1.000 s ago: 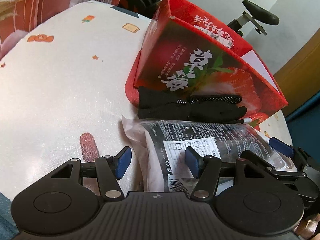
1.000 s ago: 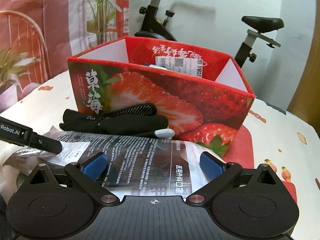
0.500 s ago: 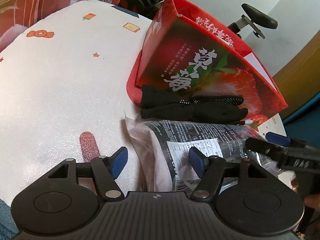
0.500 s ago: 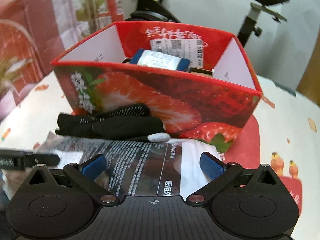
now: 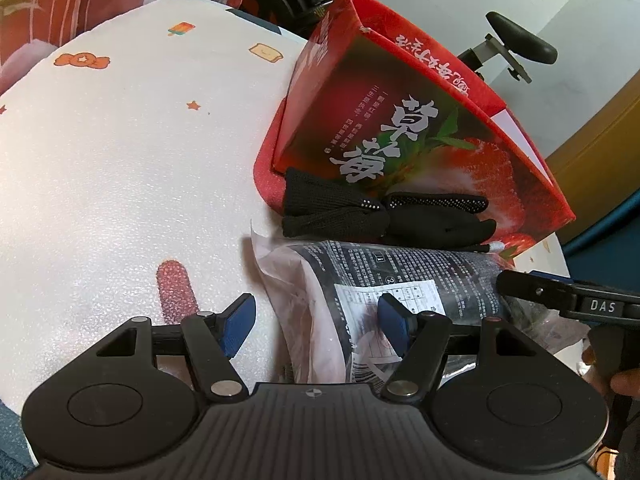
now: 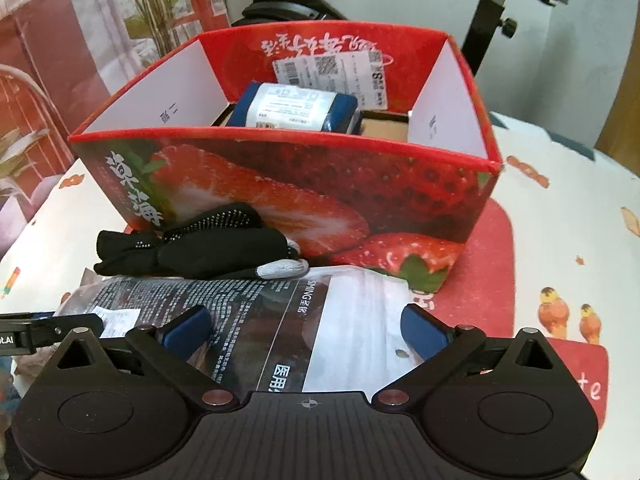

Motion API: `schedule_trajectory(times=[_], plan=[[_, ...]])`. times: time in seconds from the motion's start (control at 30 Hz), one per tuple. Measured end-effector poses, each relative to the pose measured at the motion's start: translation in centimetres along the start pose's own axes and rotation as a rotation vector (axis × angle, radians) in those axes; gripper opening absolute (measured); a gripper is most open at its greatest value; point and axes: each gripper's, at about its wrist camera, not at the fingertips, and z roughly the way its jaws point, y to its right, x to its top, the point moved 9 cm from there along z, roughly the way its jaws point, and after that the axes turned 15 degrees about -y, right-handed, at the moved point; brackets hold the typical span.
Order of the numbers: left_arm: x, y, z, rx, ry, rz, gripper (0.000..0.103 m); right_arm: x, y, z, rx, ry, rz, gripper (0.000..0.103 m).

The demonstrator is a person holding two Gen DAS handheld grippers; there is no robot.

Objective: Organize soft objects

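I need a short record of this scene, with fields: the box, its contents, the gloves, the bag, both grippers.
box: red strawberry box, open top, on table
inside: blue packet
gloves: black gloves, against box front
bag: printed plastic bag, flat before gloves
left gripper: open, over bag edge
right gripper: open, above bag

My matt blue rubbery pads point(image 5: 394, 322) hover over a crinkly, glossy clear plastic packet point(image 5: 400, 276) beside black knitted cloth gloves point(image 5: 360, 212) and a glossy red cardboard box point(image 6: 320, 184).

White tablecloth point(image 5: 120, 160) with candy and bird prints, exercise bike point(image 6: 500, 12), potted plant point(image 6: 156, 8) behind.
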Motion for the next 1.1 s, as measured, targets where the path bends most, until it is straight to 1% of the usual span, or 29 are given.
schedule_trajectory(times=[0.07,0.1,0.13,0.17,0.2,0.23,0.27,0.47,0.53,0.57,0.63,0.67,0.8,0.93,1.03,1.1], plan=[[0.0,-0.1,0.0,-0.007,0.001,-0.001,0.071,0.1,0.0,0.3,0.008,-0.009,-0.016,0.101],[0.0,0.0,0.0,-0.009,0.001,0.0,0.071,0.2,0.0,0.4,0.012,-0.012,-0.024,0.1],[0.0,0.0,0.0,-0.012,0.002,0.002,0.071,0.2,-0.1,0.5,0.016,-0.016,-0.029,0.098],[0.0,0.0,0.1,-0.015,0.003,0.003,0.07,0.2,-0.3,0.5,0.021,-0.023,-0.039,0.092],[0.0,0.0,0.2,-0.024,0.001,0.002,0.069,0.2,-0.5,0.5,0.027,-0.026,-0.053,0.09],[0.1,0.1,0.2,-0.038,-0.004,0.001,0.064,0.3,-0.8,0.5,0.03,-0.027,-0.073,0.089],[0.0,0.2,0.3,-0.057,-0.01,0.001,0.062,0.3,-1.1,0.5,0.026,-0.034,-0.089,0.087],[0.0,0.5,0.5,-0.067,-0.006,0.002,0.062,0.5,-1.2,0.7,0.046,-0.057,-0.101,0.086],[0.1,0.5,0.5,-0.073,-0.007,0.002,0.059,0.5,-1.1,0.7,0.059,-0.066,-0.103,0.08],[0.2,0.5,0.5,-0.075,-0.009,0.003,0.058,0.6,-1.2,0.5,0.07,-0.07,-0.102,0.072],[0.3,0.7,0.4,-0.068,-0.012,0.012,0.057,0.5,-1.7,0.2,0.084,-0.077,-0.117,0.068],[0.2,0.6,0.4,-0.066,-0.013,0.016,0.057,0.5,-2.1,0.1,0.075,-0.079,-0.136,0.063],[0.3,0.8,0.4,-0.062,-0.014,0.018,0.057,0.4,-3.6,-0.8,0.009,-0.068,-0.24,0.059],[0.6,0.5,-0.3,-0.097,-0.032,-0.041,0.055,0.3,-4.6,-2.2,-0.044,-0.027,-0.294,0.053],[1.3,0.5,-1.8,-0.082,0.003,-0.039,0.055,-0.1,-5.6,-4.3,-0.061,0.022,-0.347,0.05],[1.5,0.8,-2.8,-0.09,0.025,-0.05,0.055,-0.3,-6.2,-5.7,-0.063,0.055,-0.375,0.049]])
